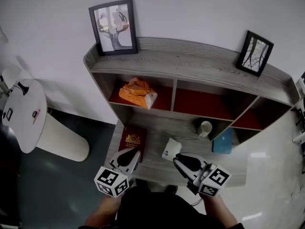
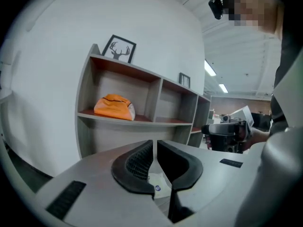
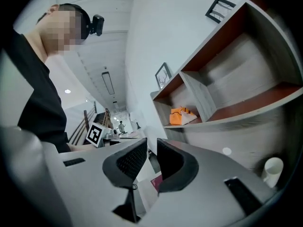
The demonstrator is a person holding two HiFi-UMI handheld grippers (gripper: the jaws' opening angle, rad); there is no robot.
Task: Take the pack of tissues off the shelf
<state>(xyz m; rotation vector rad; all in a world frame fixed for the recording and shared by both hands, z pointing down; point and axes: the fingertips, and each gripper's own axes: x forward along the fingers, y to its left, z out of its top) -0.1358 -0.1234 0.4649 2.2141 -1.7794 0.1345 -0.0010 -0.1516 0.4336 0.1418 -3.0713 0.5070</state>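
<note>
Looks like the very start: the reach for the pack, not yet the grab. Orange pack of tissues (image 1: 137,93) lying in the top-left box of the shelf (image 1: 190,63), close to that box's right wall, touched by nothing. Small white packet (image 1: 171,149) lying on the lower board near its front edge, between the 2 claws. Could be tissues too, hard to tell; most likely meant: the orange one.

Left claw (image 1: 133,154) low by the front edge of the lower board, just beside the red book (image 1: 132,140). Jaws almost together, only a thin slit, nothing pinched; just the white packet seen below through the slit. Right claw (image 1: 179,158) by the same front edge, further right, jaws close together too, holding nothing. Both well apart from the orange pack.

Next, probably: pick 1 claw, spread its jaws wide, lift it to the top-left box and slide it in level, 1 jaw on each side of the soft pack. Then squeeze gently and pull straight out over the front edge, clear of the box walls.
</note>
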